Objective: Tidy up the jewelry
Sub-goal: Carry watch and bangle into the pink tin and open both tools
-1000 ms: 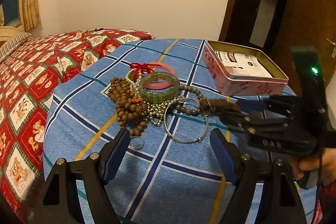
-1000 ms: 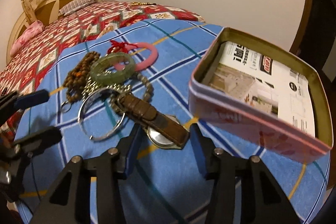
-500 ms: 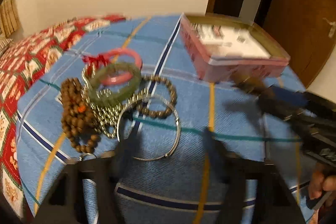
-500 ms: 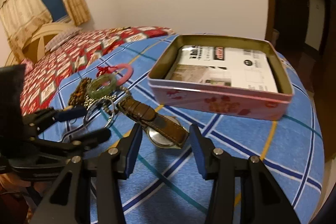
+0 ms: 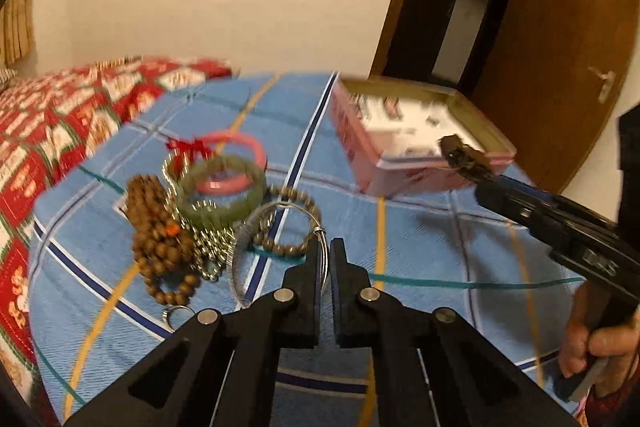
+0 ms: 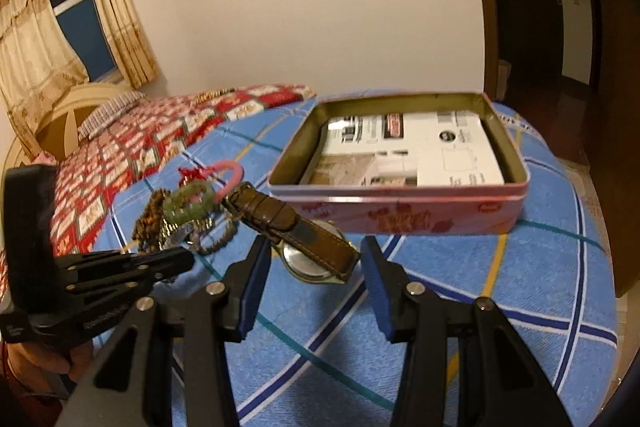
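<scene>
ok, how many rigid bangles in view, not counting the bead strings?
3. Pink bangle farthest in the pile, green bangle overlapping it, thin silver bangle pinched in the left gripper. Another could hide under the beads.

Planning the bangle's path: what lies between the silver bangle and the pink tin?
Only bare blue cloth between silver bangle and pink tin, in the left wrist view.

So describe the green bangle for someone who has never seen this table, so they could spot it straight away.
Start at the pink tin on the blue checked cloth, then look at the jewelry heap beside it. The green bangle lies on top of that heap, overlapping the pink bangle. It is the only thick, cloudy green ring; its neighbours are brown beads, thin silver wire or pink.
</scene>
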A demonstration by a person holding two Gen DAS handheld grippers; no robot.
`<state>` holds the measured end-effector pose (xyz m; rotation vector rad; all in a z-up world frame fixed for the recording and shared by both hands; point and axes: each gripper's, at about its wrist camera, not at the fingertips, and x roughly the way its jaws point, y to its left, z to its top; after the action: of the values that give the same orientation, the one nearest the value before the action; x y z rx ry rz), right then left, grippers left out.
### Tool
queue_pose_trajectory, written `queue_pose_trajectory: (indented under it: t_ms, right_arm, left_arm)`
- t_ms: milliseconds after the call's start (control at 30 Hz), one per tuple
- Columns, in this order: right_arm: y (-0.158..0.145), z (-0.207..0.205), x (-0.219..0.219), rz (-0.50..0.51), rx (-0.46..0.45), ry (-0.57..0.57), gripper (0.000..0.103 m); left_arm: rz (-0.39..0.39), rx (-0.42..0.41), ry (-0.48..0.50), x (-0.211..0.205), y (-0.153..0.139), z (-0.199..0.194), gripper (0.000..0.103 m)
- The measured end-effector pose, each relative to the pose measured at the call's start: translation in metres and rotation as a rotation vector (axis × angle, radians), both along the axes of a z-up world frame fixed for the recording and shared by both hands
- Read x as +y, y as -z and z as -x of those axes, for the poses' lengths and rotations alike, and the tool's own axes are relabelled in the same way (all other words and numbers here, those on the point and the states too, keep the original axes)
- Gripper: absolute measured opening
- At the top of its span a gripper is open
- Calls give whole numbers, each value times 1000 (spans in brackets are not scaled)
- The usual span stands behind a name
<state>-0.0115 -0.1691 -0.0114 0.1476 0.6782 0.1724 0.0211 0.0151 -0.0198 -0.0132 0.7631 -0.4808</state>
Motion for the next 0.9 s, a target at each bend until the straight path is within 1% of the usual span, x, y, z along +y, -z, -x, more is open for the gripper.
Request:
queue_pose_trajectory:
  t_ms: [100, 200, 233, 367, 433, 533, 667, 733, 833, 900]
  right_arm:
    - [-9, 2, -3, -12, -42, 20, 49]
    - [-16, 2, -7, -28, -81, 41, 49]
    - [-18, 0, -8, -27, -91, 52, 49]
    - [-24, -14, -18, -10, -111, 115, 49]
    - [-25, -26, -26, 18, -119, 169, 49]
    - [-23, -45, -39, 53, -110, 240, 49]
    - [-14, -70, -55, 44, -70, 313, 49]
    - [-10, -75, -58, 44, -65, 322, 49]
    - [-5, -77, -59, 94, -56, 325, 49]
    - [-2, -81, -61, 104, -47, 320, 49]
  left_arm:
    - [45, -53, 11, 2, -13, 8, 3]
    - [56, -117, 4, -2, -28, 10, 3]
    - [65, -142, 3, -5, -34, 8, 3]
    - [108, -183, 19, -19, -49, -5, 3]
    - [118, -205, 28, -31, -56, -15, 4]
    - [128, -200, 53, -56, -56, -35, 4]
    - [86, -201, 79, -93, -45, -60, 4]
    - [73, -191, 91, -106, -40, -68, 4]
    - [61, -170, 102, -121, -30, -81, 4]
    - [65, -150, 104, -127, -24, -87, 4]
